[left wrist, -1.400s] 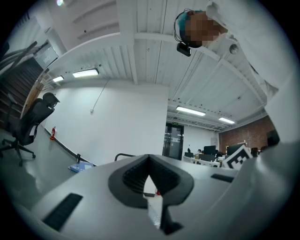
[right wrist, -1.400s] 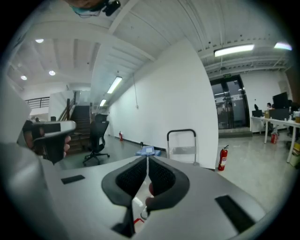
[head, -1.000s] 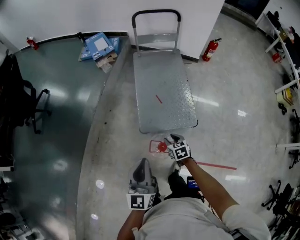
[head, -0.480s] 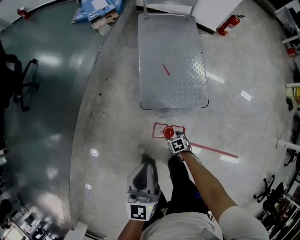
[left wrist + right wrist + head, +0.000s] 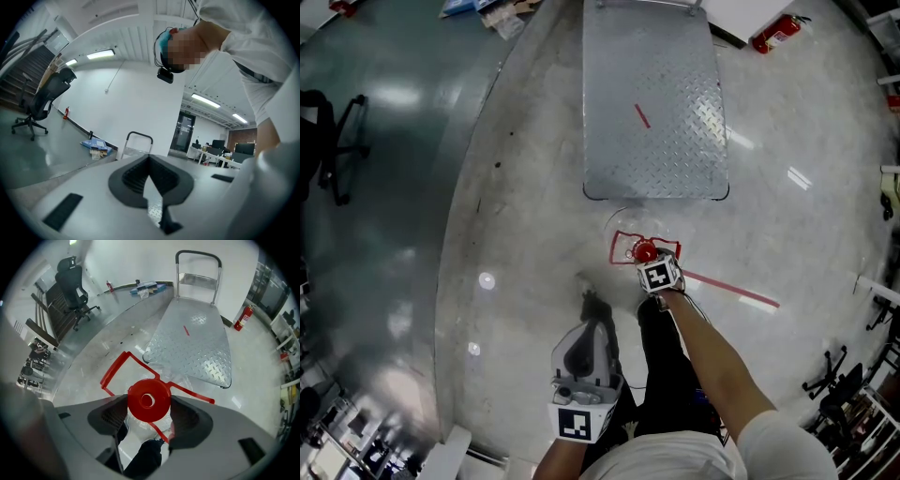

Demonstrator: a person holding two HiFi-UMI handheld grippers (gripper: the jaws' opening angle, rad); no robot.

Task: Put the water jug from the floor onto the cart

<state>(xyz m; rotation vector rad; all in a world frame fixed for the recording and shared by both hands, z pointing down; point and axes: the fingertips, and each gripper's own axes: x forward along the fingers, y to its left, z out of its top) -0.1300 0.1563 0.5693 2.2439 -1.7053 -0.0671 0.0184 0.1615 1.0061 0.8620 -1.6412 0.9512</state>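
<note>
The water jug is clear plastic with a red cap (image 5: 645,251) and a red handle frame (image 5: 623,239). It stands on the floor just in front of the grey steel cart (image 5: 654,103). My right gripper (image 5: 649,262) points steeply down over it. In the right gripper view the red cap (image 5: 149,400) sits between the jaws of the right gripper (image 5: 149,405), which are opening wide without squeezing it. The cart deck (image 5: 197,343) lies just beyond. My left gripper (image 5: 592,307) hangs to the left, away from the jug. In its own view the left gripper (image 5: 150,159) has its tips together and holds nothing.
A red fire extinguisher (image 5: 773,36) stands by the wall right of the cart. A red tape line (image 5: 731,289) runs across the floor right of the jug. A black office chair (image 5: 333,141) is far left, and boxes (image 5: 502,7) lie against the wall.
My right gripper has come down over the jug's red cap. The left gripper has sunk too. The head view has tilted, so the cart's handle has left the frame.
</note>
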